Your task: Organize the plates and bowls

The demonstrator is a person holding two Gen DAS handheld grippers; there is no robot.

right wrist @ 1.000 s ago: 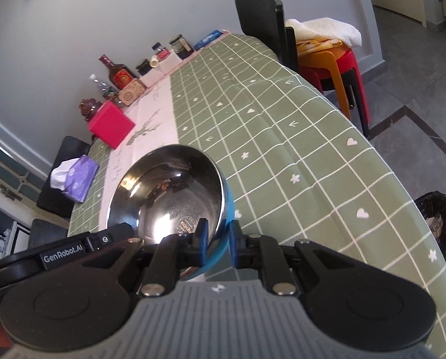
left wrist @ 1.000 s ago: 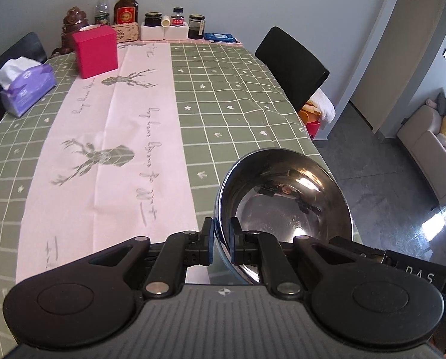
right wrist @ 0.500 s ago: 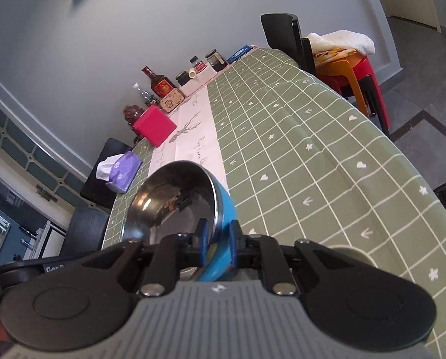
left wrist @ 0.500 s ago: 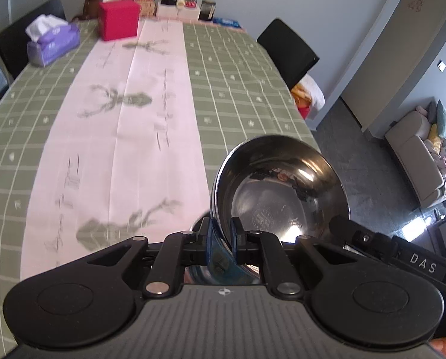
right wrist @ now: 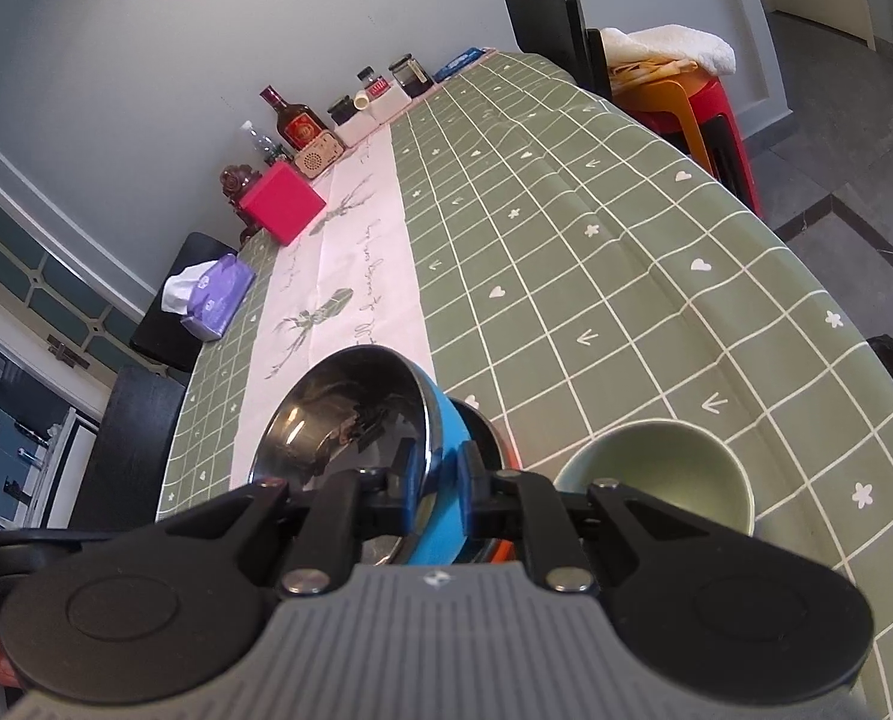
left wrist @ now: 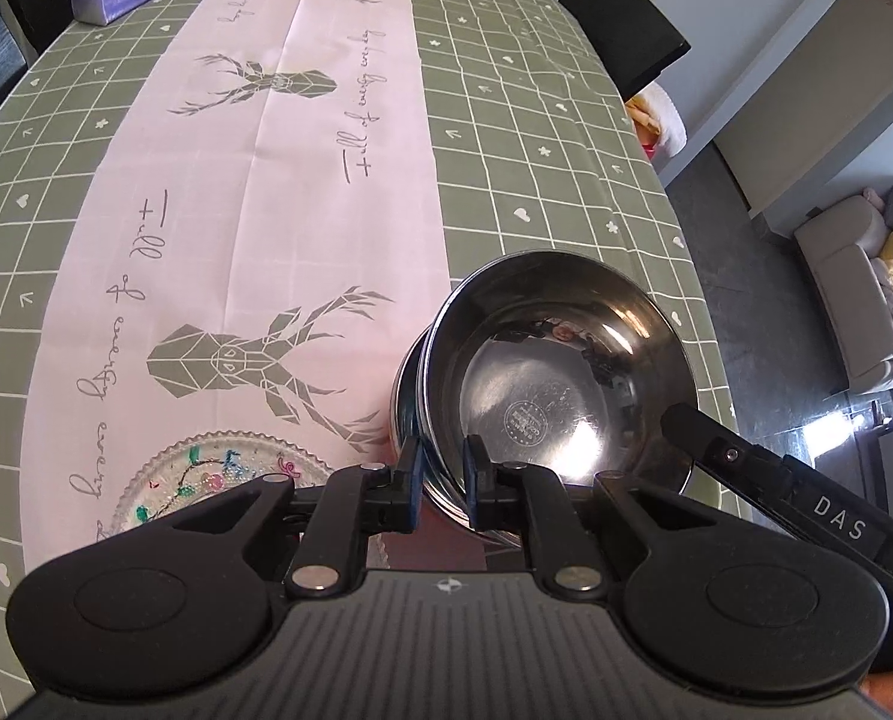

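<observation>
Taking the steel-lined, blue-walled round bowl [left wrist: 557, 390] as landmark: to its left on the bench [left wrist: 506, 138] lies a clear glass plate with painted flowers and a scalloped edge [left wrist: 218, 474], partly hidden behind the left tool. The left tool [left wrist: 440, 477] has its two fingers straddling the bowl's near-left rim, one outside and one inside, close to the wall; whether they press it cannot be told for sure, though they look clamped on it. The bowl sits tilted in a second metal bowl [left wrist: 407, 396] whose rim shows just beyond its left edge. The right tool [right wrist: 434, 474] is clamped on the bowl's blue wall and rim at the opposite side. Right of the bowl, just beside it, stands a pale green ceramic bowl [right wrist: 656, 474].

The bowl is probably light and stiff, with a polished lining that looks slippery; the rolled rim is the sensible hold. The glass plate and ceramic bowl look breakable.
</observation>
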